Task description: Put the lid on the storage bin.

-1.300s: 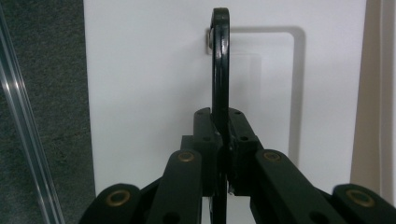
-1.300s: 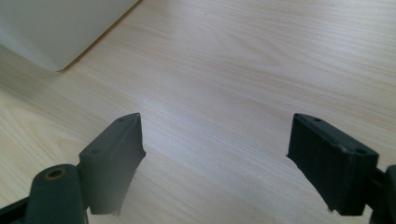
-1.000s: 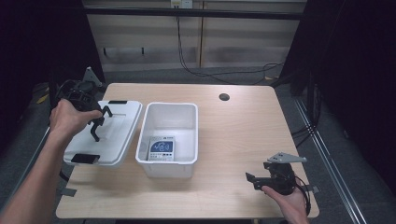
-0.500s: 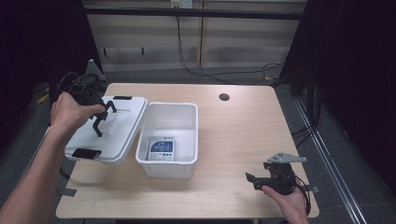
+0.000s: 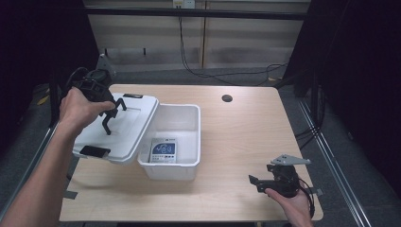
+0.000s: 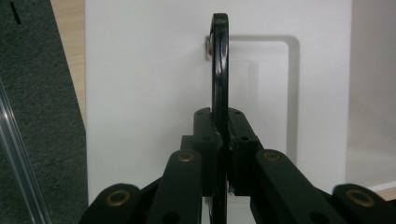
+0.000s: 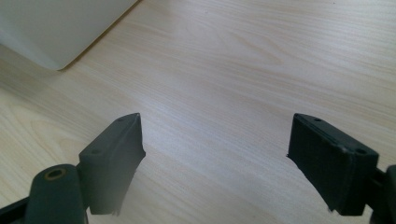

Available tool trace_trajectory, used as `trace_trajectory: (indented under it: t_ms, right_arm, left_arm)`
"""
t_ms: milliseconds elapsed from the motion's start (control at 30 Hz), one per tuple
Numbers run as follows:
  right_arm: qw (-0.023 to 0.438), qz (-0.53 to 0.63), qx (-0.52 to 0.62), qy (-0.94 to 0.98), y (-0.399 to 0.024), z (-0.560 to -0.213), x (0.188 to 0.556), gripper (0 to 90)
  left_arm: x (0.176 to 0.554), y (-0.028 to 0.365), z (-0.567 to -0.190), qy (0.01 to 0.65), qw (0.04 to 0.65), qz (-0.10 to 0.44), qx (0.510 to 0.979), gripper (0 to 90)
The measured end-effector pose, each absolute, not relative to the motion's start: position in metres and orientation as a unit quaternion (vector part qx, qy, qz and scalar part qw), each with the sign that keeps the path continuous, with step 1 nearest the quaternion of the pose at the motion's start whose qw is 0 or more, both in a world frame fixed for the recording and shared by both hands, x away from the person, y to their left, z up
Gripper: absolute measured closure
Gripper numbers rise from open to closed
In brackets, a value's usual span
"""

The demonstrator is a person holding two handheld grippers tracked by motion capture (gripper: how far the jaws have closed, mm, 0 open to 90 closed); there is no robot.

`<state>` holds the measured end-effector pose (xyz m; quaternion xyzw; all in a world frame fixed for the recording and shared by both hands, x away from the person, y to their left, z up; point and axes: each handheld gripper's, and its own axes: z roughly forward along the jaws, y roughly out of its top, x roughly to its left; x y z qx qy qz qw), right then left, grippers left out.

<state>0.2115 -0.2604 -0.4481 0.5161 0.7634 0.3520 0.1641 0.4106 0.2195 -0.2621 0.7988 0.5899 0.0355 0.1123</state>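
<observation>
Left gripper (image 5: pixel 109 117) clamped tight on the thin black handle (image 6: pixel 220 70) of the flat white plastic lid (image 5: pixel 113 127). Lid tilted, raised at its far side, its right edge leaning over the left rim of the open white plastic bin (image 5: pixel 189 113). Right gripper (image 5: pixel 257 182) spread wide and empty, low over the pale wooden table (image 5: pixel 246 123), well right of the bin.

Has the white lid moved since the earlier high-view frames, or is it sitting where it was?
Yes. The left gripper, shut on the lid's black handle, has raised the white lid; its right edge now overlaps the rim of the white bin.
</observation>
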Motion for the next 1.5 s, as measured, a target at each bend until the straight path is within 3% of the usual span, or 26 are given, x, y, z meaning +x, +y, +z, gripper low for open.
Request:
trace_trajectory:
  t_ms: [900,1500]
  right_arm:
    - [0.165,0.352,0.513,0.766,-0.260,-0.448,0.212,17.4]
    - [0.163,0.349,0.512,0.767,-0.260,-0.449,0.211,17.4]
  left_arm:
    - [0.408,0.174,-0.251,0.570,0.114,0.033,0.813,84.8]
    - [0.412,0.156,-0.259,0.658,0.129,0.033,0.741,84.8]
